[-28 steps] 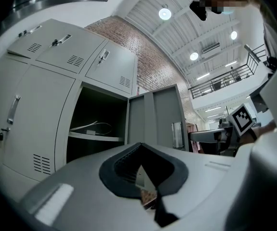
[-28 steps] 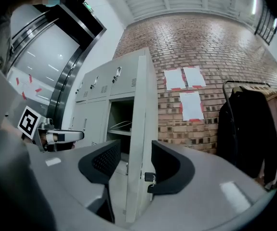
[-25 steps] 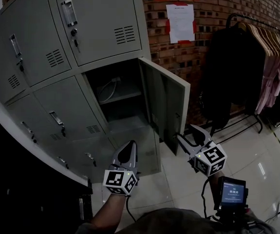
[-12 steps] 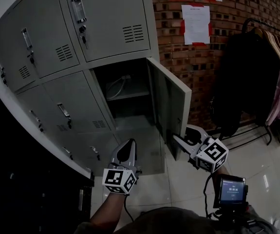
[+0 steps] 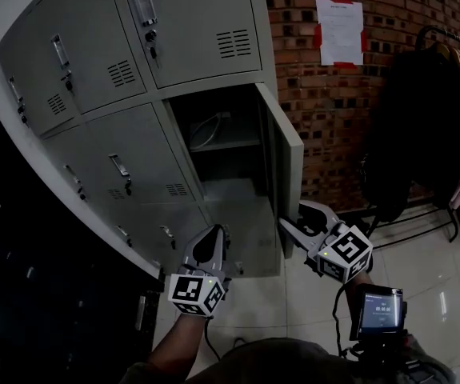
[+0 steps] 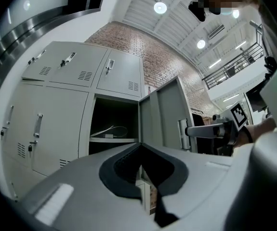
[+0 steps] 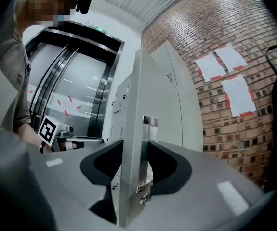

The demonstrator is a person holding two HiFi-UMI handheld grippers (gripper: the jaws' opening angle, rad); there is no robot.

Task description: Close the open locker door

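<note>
Item: grey steel locker door [image 5: 286, 154], ajar. The right gripper [image 5: 294, 217] has just been closing its jaws and pinches the door's free edge. The left gripper [image 5: 214, 236] is pressed together, empty. Likely risk: the thin edge slips out mid-swing.

The glossy tiled floor [image 5: 430, 282] carries the grey lockers [image 5: 94, 78] along its left side. A clothes rack [image 5: 422, 212] stands toward its right edge, by the brick wall. In the open compartment, a shelf [image 5: 234, 145] holds a white cable [image 5: 204, 134], looped loosely at the shelf's left end.
</note>
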